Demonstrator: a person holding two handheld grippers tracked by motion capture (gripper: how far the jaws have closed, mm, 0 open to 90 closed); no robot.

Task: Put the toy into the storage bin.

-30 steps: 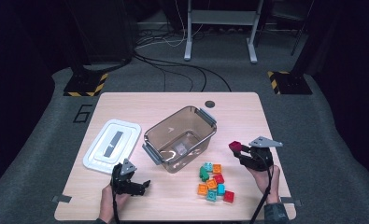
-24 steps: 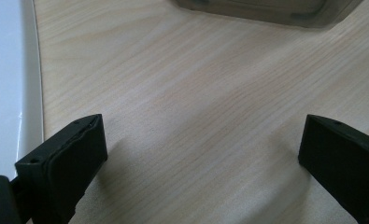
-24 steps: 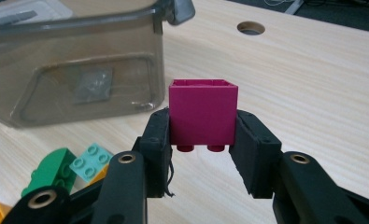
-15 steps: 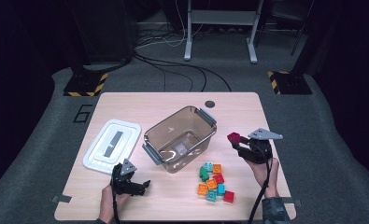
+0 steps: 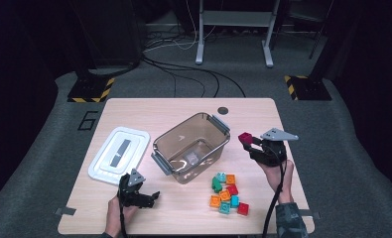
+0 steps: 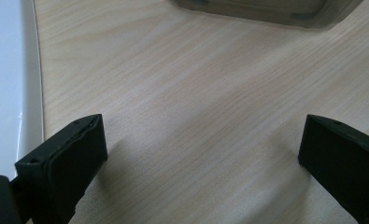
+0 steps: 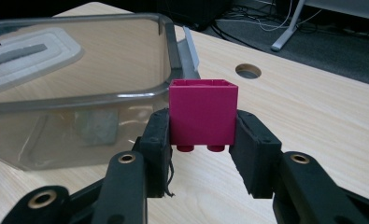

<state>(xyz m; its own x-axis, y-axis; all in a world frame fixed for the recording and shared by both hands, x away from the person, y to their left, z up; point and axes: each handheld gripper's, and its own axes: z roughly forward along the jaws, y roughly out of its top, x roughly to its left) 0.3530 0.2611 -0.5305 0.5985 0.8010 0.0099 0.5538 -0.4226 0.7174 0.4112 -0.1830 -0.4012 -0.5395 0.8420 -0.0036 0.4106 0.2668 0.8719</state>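
Note:
My right gripper (image 5: 249,144) is shut on a magenta brick (image 7: 202,115), held upside down above the table just right of the clear plastic bin (image 5: 191,147). In the high view that magenta brick (image 5: 244,138) hangs near the bin's right end. The bin (image 7: 79,88) holds a small grey piece (image 7: 98,126). A pile of several coloured bricks (image 5: 227,192) lies on the table in front of the bin. My left gripper (image 5: 151,197) rests open on the wood at the front left, its fingers (image 6: 70,158) wide apart with bare table between them.
A white lid (image 5: 119,153) lies flat left of the bin, and its edge (image 6: 7,93) runs along my left gripper's side. A round cable hole (image 5: 223,110) sits near the table's far edge. Cables and stand legs lie on the floor behind.
My right gripper has carried the magenta brick up and to the left, toward the bin's right end. The left gripper has stayed put.

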